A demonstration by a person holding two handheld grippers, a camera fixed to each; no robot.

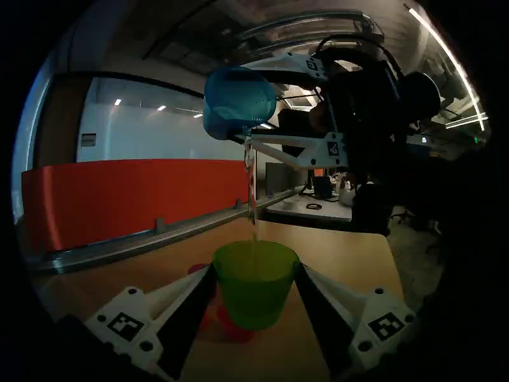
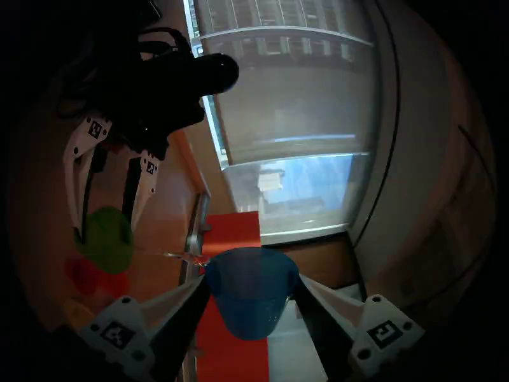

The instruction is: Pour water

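Above the table (image 1: 343, 254), pouring is under way: a thin stream of water (image 1: 251, 184) falls from the tipped blue cup (image 1: 238, 102) into the upright green cup (image 1: 256, 283) below. Next, I judge, the blue cup must tip back before overfilling. The right claw (image 2: 251, 286) clamps the blue cup, the left claw (image 1: 254, 275) the green cup — each parted only by its cup.

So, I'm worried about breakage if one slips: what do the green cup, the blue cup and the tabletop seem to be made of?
Green cup: probably translucent plastic, smooth and slightly glossy; light glows through its wall.
Blue cup: likely the same tinted plastic, also letting light through.
Tabletop: looks like matte wood-tone laminate, though real wood can't be ruled out.
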